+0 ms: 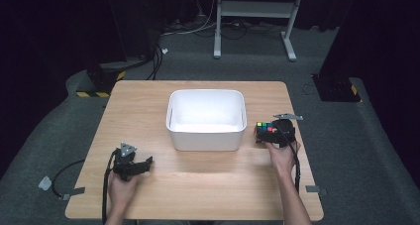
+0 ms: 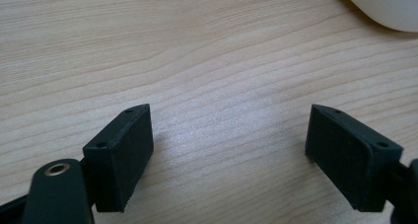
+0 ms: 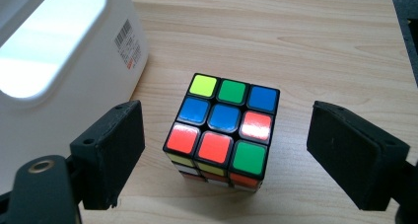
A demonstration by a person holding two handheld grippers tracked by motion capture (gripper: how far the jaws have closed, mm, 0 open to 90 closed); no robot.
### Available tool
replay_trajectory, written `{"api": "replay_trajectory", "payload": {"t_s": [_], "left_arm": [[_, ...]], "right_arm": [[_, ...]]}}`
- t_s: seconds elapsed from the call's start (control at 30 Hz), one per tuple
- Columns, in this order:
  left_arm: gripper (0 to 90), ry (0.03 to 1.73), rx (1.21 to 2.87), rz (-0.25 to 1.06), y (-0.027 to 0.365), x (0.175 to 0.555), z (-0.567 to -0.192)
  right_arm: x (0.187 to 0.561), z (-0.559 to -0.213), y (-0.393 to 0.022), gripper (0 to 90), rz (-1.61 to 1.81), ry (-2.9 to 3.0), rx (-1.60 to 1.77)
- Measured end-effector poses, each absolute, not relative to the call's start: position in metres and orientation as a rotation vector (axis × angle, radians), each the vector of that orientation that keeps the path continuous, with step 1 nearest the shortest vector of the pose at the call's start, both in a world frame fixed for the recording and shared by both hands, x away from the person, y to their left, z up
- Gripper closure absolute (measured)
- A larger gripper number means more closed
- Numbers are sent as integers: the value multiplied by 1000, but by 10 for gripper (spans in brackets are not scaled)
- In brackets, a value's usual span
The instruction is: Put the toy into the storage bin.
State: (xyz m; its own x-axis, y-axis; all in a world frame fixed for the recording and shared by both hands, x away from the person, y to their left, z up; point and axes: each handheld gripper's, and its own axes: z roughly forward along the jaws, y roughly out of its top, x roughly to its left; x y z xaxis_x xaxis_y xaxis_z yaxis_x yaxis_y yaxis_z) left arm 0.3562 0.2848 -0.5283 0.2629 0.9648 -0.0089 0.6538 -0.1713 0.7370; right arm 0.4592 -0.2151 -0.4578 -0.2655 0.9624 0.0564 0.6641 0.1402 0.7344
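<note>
Rubik's cube (image 3: 222, 130) on table, between spread right gripper (image 3: 226, 155) fingers, untouched

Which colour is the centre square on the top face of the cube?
Blue. The cube shows best in the right gripper view.

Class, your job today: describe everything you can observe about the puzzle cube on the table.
The puzzle cube is a three-by-three twisty cube with a black frame and glossy stickers, scrambled. Its top face shows yellow, green and blue in the far row, blue, blue and red in the middle, red, red and green nearest. It sits flat on the wooden table, just right of the white bin and apart from it. The right tool is open, a jaw on each side of the cube, neither touching it.
</note>
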Motion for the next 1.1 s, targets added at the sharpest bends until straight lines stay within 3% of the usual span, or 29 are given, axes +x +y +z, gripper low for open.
{"api": "replay_trajectory", "payload": {"t_s": [0.9,1.1], "left_arm": [[184,1462,1911,633,285,357,-528],[184,1462,1911,633,285,357,-528]], "right_arm": [[493,-467,-203,158,858,2011,1633],[498,-474,-204,205,828,2028,1650]]}}
